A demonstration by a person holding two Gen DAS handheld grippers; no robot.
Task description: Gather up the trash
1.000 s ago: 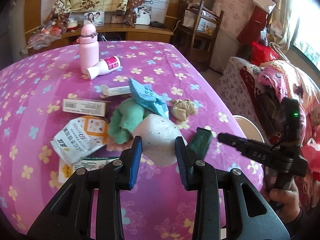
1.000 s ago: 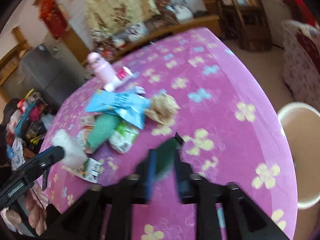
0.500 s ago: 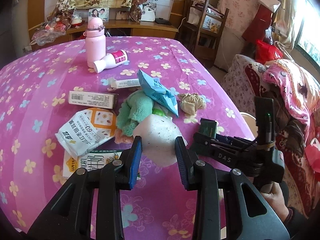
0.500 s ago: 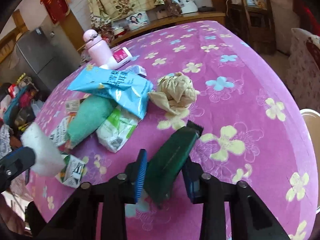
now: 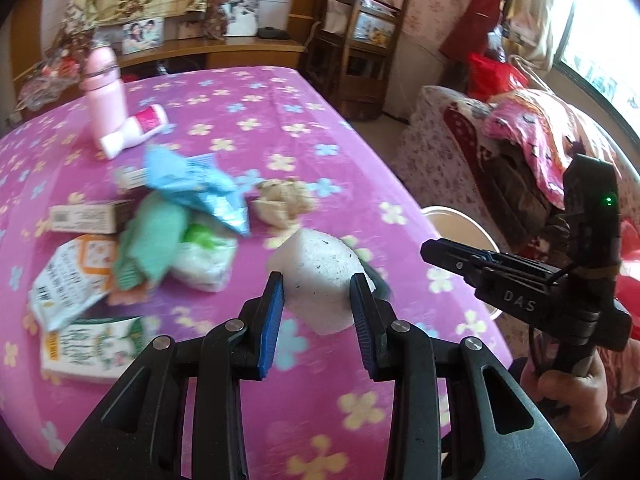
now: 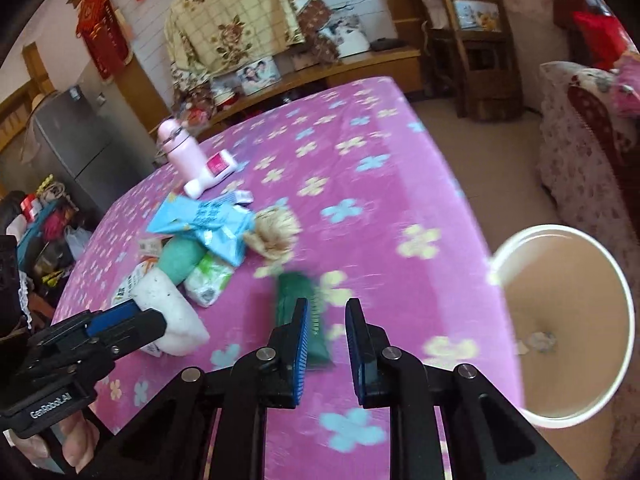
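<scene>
White foam lump [image 5: 318, 280] sits clamped in my left claw [image 5: 316, 304], while my right claw [image 6: 326, 334] gapes loose over the purple tablecloth [image 6: 400, 184], green packet [image 6: 304, 316] brushing one finger.

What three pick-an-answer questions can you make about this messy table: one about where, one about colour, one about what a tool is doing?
1. Where is the round white bin?
A. In the middle of the table
B. Off the table's edge, lower down
C. On the wooden shelf

2. What colour is the upright bottle?
A. Pink
B. Green
C. Black

3. What is the left tool doing?
A. Hanging open with nothing in it
B. Gripping the blue packet
C. Gripping the white foam lump

Answers:
1 B: the bin sits beyond the edge of the table, below its top.
2 A: the bottle is pale pink all over.
3 C: the left tool has the foam lump squeezed between its two fingers.
</scene>
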